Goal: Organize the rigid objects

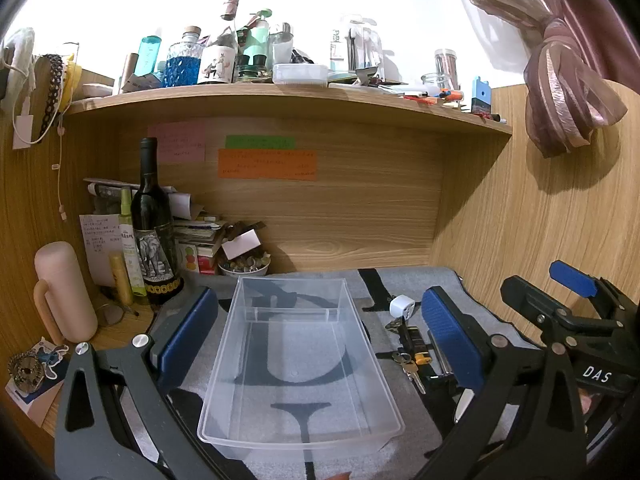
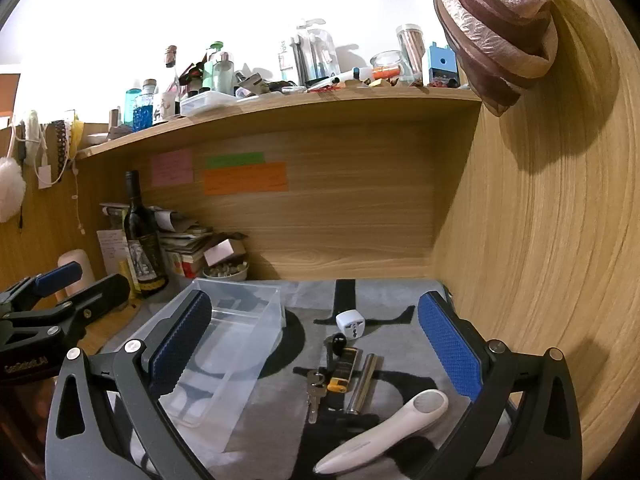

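A clear plastic bin (image 1: pixel 300 360) lies on a grey patterned mat (image 1: pixel 404 284), holding nothing. My left gripper (image 1: pixel 320 340) is open; its blue pads (image 1: pixel 188 336) stand on either side of the bin without touching it. To the right of the bin lie a white plug adapter (image 2: pixel 352 326), keys (image 2: pixel 314 392), a black and yellow lighter (image 2: pixel 342 372), a metal cylinder (image 2: pixel 364 384) and a white handheld device (image 2: pixel 392 432). My right gripper (image 2: pixel 316 344) hangs open above these, nothing between its pads. Each gripper shows in the other's view: right gripper (image 1: pixel 548 292), left gripper (image 2: pixel 80 284).
A wine bottle (image 1: pixel 154 232), a pink mug (image 1: pixel 64 288), a bowl of shells (image 1: pixel 244 266) and stacked papers crowd the back left corner. A cluttered wooden shelf (image 1: pixel 280 98) overhangs the desk. A wooden side wall (image 2: pixel 540 240) closes the right, with a tied curtain (image 1: pixel 568 80).
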The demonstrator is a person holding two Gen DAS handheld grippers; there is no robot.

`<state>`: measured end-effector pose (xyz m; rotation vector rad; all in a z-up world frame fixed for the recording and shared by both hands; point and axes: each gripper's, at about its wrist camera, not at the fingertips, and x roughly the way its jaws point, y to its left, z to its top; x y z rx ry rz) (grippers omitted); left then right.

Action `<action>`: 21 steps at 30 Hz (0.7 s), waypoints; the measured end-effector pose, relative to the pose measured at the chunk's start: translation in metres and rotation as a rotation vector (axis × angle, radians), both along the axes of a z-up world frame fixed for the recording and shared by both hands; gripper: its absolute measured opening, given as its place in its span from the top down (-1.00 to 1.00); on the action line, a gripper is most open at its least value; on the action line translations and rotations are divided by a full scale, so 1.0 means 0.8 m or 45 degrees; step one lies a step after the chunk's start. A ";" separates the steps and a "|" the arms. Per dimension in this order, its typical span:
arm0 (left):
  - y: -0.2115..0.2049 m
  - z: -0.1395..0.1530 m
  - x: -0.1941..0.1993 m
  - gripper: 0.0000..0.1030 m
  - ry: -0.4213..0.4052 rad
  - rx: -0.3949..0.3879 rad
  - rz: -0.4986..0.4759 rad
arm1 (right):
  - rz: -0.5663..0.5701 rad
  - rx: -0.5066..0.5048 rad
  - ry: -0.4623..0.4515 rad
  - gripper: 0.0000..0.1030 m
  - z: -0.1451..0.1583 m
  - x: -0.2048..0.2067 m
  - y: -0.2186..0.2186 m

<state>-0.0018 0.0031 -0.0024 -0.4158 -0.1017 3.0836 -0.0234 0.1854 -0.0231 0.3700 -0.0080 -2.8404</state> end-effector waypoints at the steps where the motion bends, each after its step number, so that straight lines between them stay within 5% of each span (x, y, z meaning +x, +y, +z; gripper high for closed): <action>1: -0.001 0.000 0.000 -1.00 0.000 -0.001 0.001 | 0.000 -0.001 0.002 -1.00 -0.001 0.001 0.001; 21: -0.003 -0.001 -0.003 -1.00 -0.005 0.013 -0.009 | 0.006 0.001 0.020 -1.00 -0.003 0.003 -0.002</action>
